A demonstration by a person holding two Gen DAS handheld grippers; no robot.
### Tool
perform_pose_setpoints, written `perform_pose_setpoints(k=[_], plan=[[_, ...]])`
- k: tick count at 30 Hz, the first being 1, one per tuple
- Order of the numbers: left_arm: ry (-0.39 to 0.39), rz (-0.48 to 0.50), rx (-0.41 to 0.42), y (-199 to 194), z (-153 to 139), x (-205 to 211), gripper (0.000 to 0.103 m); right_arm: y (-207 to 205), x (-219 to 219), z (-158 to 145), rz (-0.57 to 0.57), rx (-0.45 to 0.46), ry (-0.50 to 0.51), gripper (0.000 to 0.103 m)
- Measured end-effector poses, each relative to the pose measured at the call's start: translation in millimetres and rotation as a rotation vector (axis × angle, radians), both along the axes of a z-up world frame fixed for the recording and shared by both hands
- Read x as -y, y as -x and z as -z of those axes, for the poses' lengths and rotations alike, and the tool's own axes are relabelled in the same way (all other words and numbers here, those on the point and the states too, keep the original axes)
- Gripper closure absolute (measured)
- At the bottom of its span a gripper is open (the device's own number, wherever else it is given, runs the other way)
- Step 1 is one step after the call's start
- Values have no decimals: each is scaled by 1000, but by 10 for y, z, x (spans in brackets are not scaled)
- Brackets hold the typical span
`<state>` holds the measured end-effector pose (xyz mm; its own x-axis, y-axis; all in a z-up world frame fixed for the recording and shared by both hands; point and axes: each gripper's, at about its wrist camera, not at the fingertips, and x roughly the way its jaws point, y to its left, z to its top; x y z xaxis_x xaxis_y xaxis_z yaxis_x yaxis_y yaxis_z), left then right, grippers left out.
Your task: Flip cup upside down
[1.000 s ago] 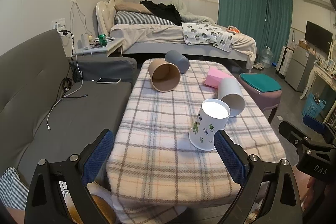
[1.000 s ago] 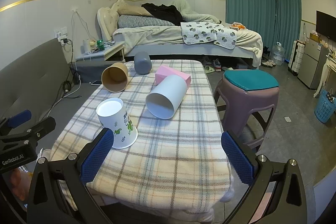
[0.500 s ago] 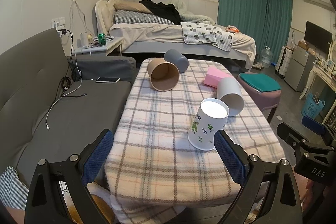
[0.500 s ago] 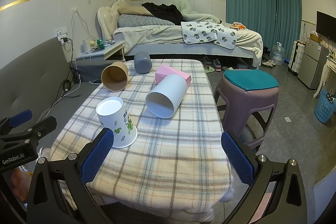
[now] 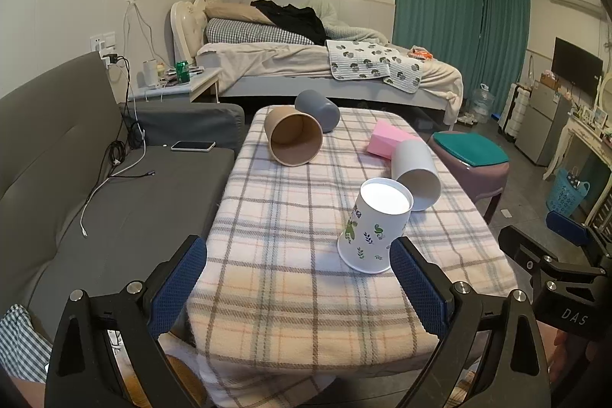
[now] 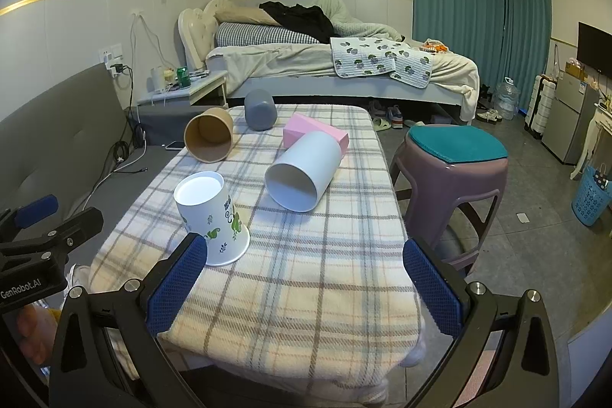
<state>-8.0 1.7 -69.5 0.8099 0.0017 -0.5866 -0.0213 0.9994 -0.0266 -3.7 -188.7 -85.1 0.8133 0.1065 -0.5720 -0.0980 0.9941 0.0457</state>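
Observation:
A white paper cup with green leaf print (image 5: 376, 226) (image 6: 212, 215) stands upside down, rim down, on the plaid-covered table (image 5: 290, 217) (image 6: 306, 278) near its front edge. A plain white cup (image 5: 415, 174) (image 6: 304, 171), a brown paper cup (image 5: 292, 140) (image 6: 209, 140) and a grey cup (image 5: 317, 109) (image 6: 260, 109) lie on their sides further back. My left gripper (image 5: 298, 282) is open and empty in front of the table. My right gripper (image 6: 302, 282) is open and empty, its left finger just in front of the printed cup.
A pink block (image 5: 384, 140) (image 6: 306, 132) lies behind the plain white cup. A grey sofa (image 5: 76, 178) with a phone (image 5: 193, 145) and cables is left of the table. A purple stool with a teal cushion (image 6: 455, 155) stands to the right. A bed (image 5: 325, 64) is behind.
Both views have drifted very slightly; the cups and both grippers keep their places and stay open.

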Motion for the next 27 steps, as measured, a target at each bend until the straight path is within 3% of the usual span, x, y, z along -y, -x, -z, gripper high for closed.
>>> perform_pose_setpoints(k=[27], plan=[[1,3,0,-3,-2,8,4,12,-2,34,-1,-6,3,0]])
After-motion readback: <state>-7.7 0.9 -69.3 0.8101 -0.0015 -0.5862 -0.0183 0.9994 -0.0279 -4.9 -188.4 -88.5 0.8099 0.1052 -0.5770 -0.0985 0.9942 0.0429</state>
